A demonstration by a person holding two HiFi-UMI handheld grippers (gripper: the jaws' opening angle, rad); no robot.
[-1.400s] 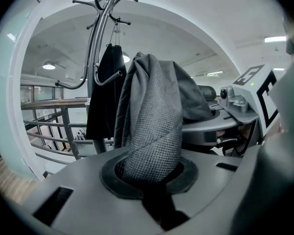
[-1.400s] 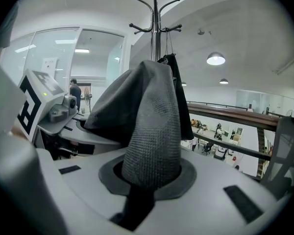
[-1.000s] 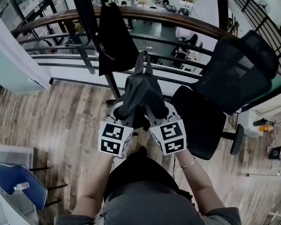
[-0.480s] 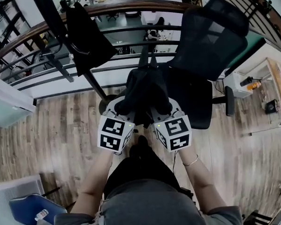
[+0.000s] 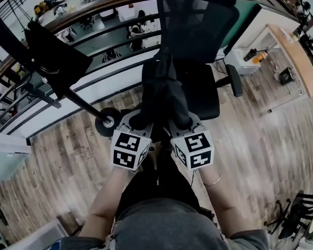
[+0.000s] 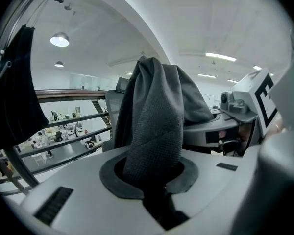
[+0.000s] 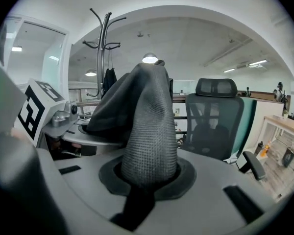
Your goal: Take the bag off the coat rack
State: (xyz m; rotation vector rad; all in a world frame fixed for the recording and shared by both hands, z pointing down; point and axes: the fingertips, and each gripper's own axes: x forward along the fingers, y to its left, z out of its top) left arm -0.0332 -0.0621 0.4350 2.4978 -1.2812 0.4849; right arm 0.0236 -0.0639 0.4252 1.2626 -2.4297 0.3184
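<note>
Both grippers hold up the dark grey fabric bag (image 5: pixel 164 90) in front of the person. My left gripper (image 5: pixel 140 123) is shut on one bunched fold of the bag (image 6: pixel 157 116). My right gripper (image 5: pixel 181 123) is shut on the other fold of the bag (image 7: pixel 148 121). The cloth fills each jaw gap. The bag hangs free of the coat rack (image 7: pixel 102 38), which stands off to the left with its round base (image 5: pixel 105 121) on the floor. A black garment (image 5: pixel 57 56) still hangs from the rack.
A black mesh office chair (image 5: pixel 198 25) stands straight ahead, just behind the bag. A curved wooden railing (image 5: pixel 94 7) guards a drop to a lower floor. A wooden desk (image 5: pixel 292 56) lies at the right. The floor is wood plank.
The person has turned right with the bag in both grippers. The coat rack has slid to the left of the view and the office chair has come to the middle.
</note>
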